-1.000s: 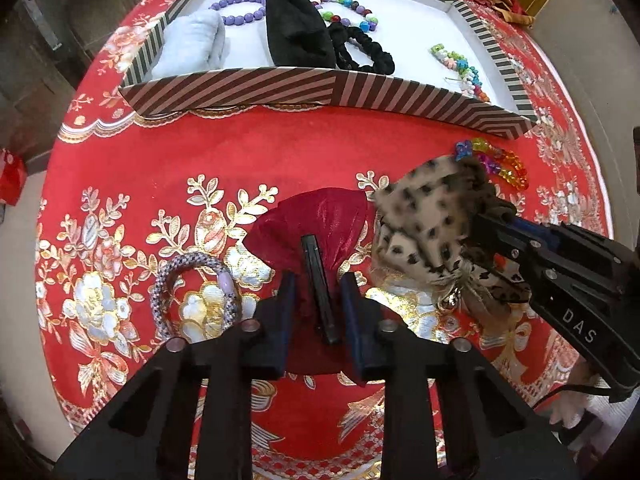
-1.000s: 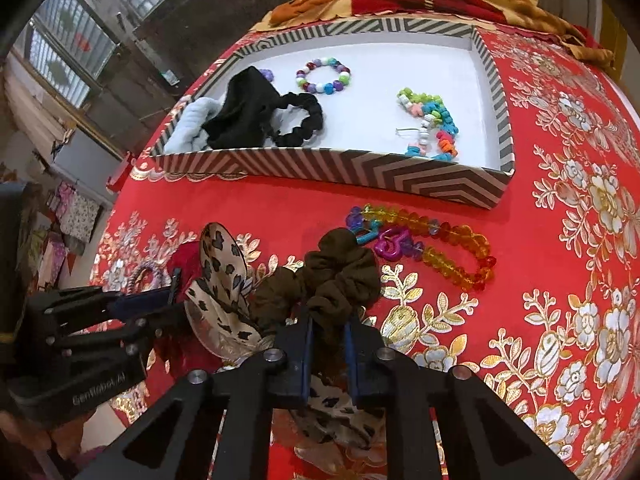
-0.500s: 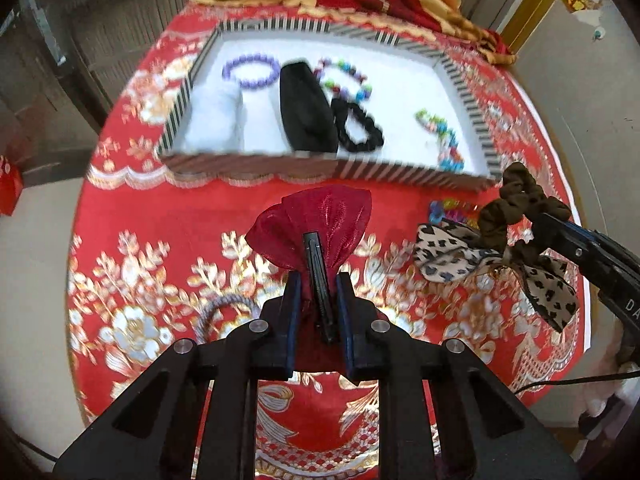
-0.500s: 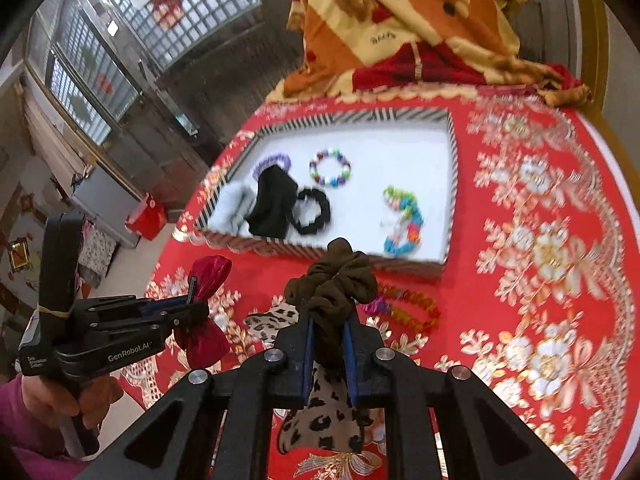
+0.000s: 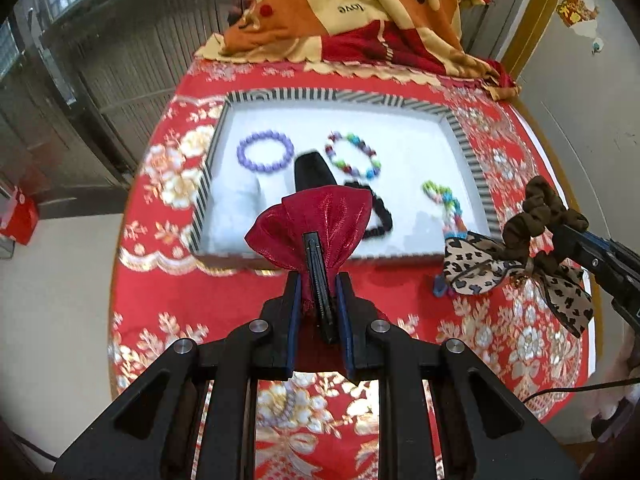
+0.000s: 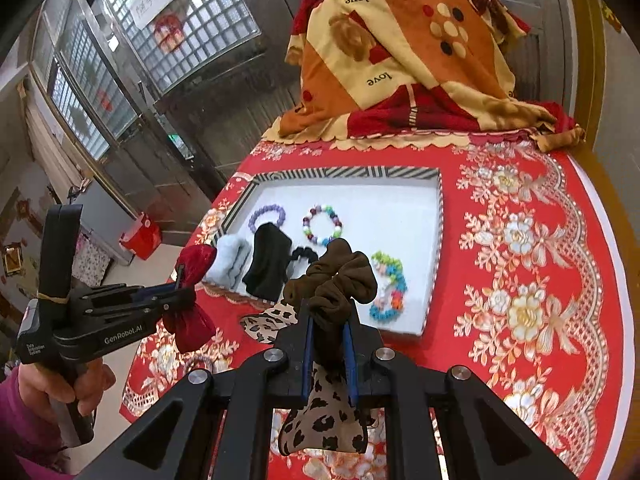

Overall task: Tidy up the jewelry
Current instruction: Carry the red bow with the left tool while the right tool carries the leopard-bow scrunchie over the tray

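Observation:
My left gripper (image 5: pixel 318 280) is shut on a red satin bow clip (image 5: pixel 320 216), held in the air in front of the striped tray (image 5: pixel 320 96). The right wrist view shows this gripper (image 6: pixel 184 292) at the left with the red bow (image 6: pixel 196 260) in it. My right gripper (image 6: pixel 329 320) is shut on a brown scrunchie (image 6: pixel 340 276) with a leopard-print bow (image 6: pixel 324 420) hanging below it. In the left wrist view this gripper (image 5: pixel 576 240) holds the scrunchie (image 5: pixel 536 216) and the leopard bow (image 5: pixel 476 268) above the tray's near right corner.
The tray holds a purple bracelet (image 5: pixel 264 156), a multicolour bracelet (image 5: pixel 352 156), a black cloth (image 5: pixel 312 172), a black scrunchie (image 5: pixel 380 216), a pale blue cloth (image 5: pixel 240 208) and a pastel bracelet (image 5: pixel 444 196). A grey bracelet (image 6: pixel 200 362) lies on the red tablecloth. A blanket (image 5: pixel 360 12) is heaped behind.
Both grippers have risen from the tablecloth, carrying the red bow and the scrunchie with its leopard bow. The tray now lies lower and farther off in both views.

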Motion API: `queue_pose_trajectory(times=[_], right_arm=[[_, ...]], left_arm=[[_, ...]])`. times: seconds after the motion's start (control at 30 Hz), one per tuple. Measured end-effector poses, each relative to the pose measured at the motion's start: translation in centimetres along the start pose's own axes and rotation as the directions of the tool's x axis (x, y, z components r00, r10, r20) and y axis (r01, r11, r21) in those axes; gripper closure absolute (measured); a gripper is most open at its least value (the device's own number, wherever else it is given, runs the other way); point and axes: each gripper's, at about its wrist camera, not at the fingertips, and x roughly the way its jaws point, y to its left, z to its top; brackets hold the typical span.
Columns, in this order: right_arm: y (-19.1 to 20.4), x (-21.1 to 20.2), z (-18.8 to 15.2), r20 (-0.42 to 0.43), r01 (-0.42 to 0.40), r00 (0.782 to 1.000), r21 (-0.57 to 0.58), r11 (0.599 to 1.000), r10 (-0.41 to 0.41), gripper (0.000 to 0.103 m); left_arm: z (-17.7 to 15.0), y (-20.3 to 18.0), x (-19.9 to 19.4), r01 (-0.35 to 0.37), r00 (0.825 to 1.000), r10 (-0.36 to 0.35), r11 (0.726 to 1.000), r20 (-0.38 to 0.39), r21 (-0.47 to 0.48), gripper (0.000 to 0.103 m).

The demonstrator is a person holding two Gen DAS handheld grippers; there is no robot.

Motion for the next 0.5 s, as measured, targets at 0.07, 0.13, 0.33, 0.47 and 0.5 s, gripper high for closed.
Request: queue_pose_trajectory(times=[0.07,0.13,0.33,0.47,0.5], right_arm=[[0.0,0.3,0.6,-0.001,0.005,1.0,-0.002,1.0,-0.005,0.091],[-0.1,0.5,1.1,-0.002,0.009,1.0,-0.006,1.0,-0.009,0.091],[-0.6,2.0,2.7,-0.01,0.019,1.0,0.0,1.0,-0.019,0.091],[-1.1,3.1,4.1,-0.014,0.028,1.0,0.006,1.0,-0.028,0.091],[-1.2,3.4,4.6,-0.014,0.031,0.999,0.007,0.999,-0.031,0.091]], left_arm=[[0.6,0.2,-0.1,-0.006,1.0,0.006,1.0,0.007,0.001,0.087],[1.3,0.4,0.0,-0.014,1.0,0.014,1.0,0.015,0.004,0.087],[3.4,1.1,0.8,-0.03,0.999,0.03,1.0,0.018,0.005,0.087],[5.4,2.0,1.9,-0.033,0.999,0.034,0.999,0.011,-0.009,0.087],[5.9,2.3,2.1,-0.034,0.999,0.034,0.999,0.011,-0.014,0.087]])
